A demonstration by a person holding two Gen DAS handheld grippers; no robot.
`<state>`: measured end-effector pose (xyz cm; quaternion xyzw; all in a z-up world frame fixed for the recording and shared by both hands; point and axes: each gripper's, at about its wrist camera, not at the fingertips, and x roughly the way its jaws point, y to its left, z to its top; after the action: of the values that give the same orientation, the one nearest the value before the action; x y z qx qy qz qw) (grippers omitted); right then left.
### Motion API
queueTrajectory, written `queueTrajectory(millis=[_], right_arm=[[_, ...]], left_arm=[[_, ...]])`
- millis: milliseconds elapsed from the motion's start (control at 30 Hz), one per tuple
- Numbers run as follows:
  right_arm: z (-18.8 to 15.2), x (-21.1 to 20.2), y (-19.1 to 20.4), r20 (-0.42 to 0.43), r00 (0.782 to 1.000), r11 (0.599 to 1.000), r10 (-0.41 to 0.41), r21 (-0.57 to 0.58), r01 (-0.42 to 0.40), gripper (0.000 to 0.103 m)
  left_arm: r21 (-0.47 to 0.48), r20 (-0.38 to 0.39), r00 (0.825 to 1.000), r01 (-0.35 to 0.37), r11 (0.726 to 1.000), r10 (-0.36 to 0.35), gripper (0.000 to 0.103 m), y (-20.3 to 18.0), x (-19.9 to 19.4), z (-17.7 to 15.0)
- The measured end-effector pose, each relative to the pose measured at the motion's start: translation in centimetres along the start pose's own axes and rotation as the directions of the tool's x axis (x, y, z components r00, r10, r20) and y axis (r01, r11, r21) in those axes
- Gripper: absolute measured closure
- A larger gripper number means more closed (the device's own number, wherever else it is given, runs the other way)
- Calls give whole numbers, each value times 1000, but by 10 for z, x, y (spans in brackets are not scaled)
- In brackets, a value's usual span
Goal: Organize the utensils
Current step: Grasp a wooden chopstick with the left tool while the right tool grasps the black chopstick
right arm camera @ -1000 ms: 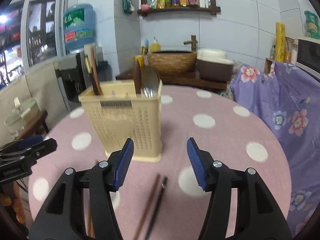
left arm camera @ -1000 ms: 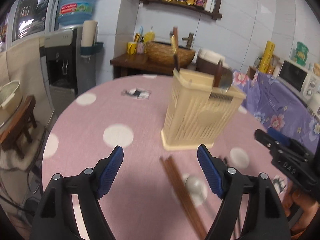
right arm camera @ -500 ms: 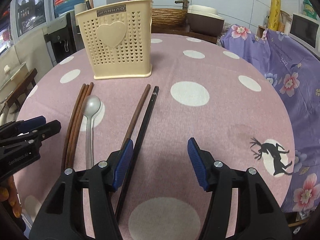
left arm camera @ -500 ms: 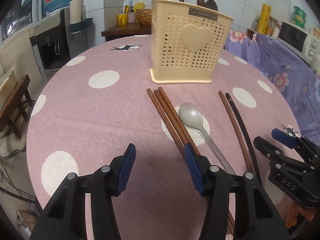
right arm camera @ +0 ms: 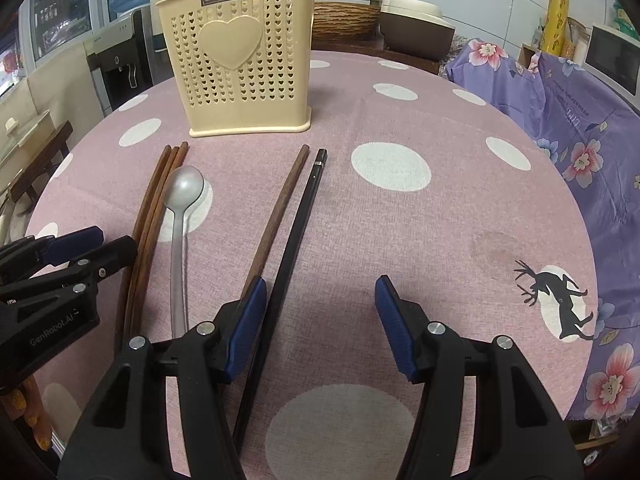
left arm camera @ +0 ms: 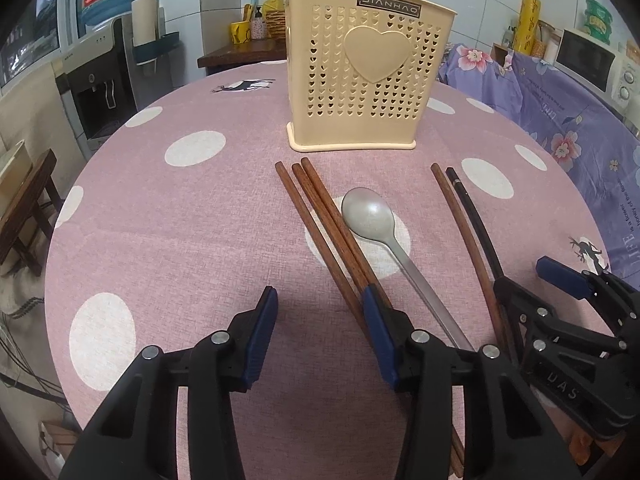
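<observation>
Your left gripper [left arm camera: 320, 308] was closing w/ nothing between its pads, just left of three brown chopsticks [left arm camera: 324, 224] and the spoon [left arm camera: 368, 216]. Your right gripper [right arm camera: 320, 304] sat part-open, empty, beside the black chopstick [right arm camera: 296, 232]; all lay on the table [left arm camera: 180, 240] before the holder [left arm camera: 360, 68].

Matt woven cloth on the surface [left arm camera: 168, 240], dull brushed-metal spoon [left arm camera: 370, 216], smooth wood chopsticks [left arm camera: 320, 216] — perforated plastic holder [left arm camera: 360, 80], semi-gloss.

Holder: we see cream utensil holder [right arm camera: 244, 60] upright at far side of pink dotted table [right arm camera: 440, 216].
Near it: 3 brown chopsticks [right arm camera: 154, 192], spoon [right arm camera: 180, 216] just beside.
Centre: brown chopstick [right arm camera: 280, 212] & black chopstick [right arm camera: 298, 220].
R gripper [right arm camera: 318, 320]: jaws apart, nothing betw.
L gripper [right arm camera: 72, 252]: at left edge.
</observation>
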<state>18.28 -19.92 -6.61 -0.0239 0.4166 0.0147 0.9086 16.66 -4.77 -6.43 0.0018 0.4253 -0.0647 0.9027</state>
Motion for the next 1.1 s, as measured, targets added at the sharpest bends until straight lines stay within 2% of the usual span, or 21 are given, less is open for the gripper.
queueTrajectory(millis=[167, 233, 267, 467, 633, 800, 1000, 1100], right_arm=[[-2, 0, -21, -3, 1000, 999, -16, 35, 16, 46], [-1, -2, -29, 0, 1000, 998, 23, 63, -22, 46], [0, -4, -32, 7, 999, 997, 40, 68, -41, 46], [16, -5, -24, 41, 995, 995, 88, -40, -86, 47], [36, 14, -20, -7, 990, 987, 138, -85, -138, 54], [49, 32, -15, -47, 991, 988, 123, -90, -127, 66], [61, 47, -13, -72, 990, 988, 121, -84, -127, 76], [67, 52, -11, -70, 991, 989, 116, -85, -122, 78]], left_arm=[[-27, -9, 1000, -4, 1000, 4, 58, 14, -4, 0], [-36, -15, 1000, -22, 999, 21, 58, 21, -5, 0], [-54, -14, 1000, -9, 998, 8, 58, 26, -6, 0], [-102, 2, 1000, 6, 995, -6, 58, 36, -10, 11], [-111, -8, 1000, 22, 994, -23, 58, 36, -1, 24], [-116, -33, 999, 23, 993, -27, 58, 34, 14, 37], [-112, -57, 998, -20, 994, 14, 60, 31, 33, 49], [-118, -56, 998, -39, 992, 32, 62, 30, 37, 53]])
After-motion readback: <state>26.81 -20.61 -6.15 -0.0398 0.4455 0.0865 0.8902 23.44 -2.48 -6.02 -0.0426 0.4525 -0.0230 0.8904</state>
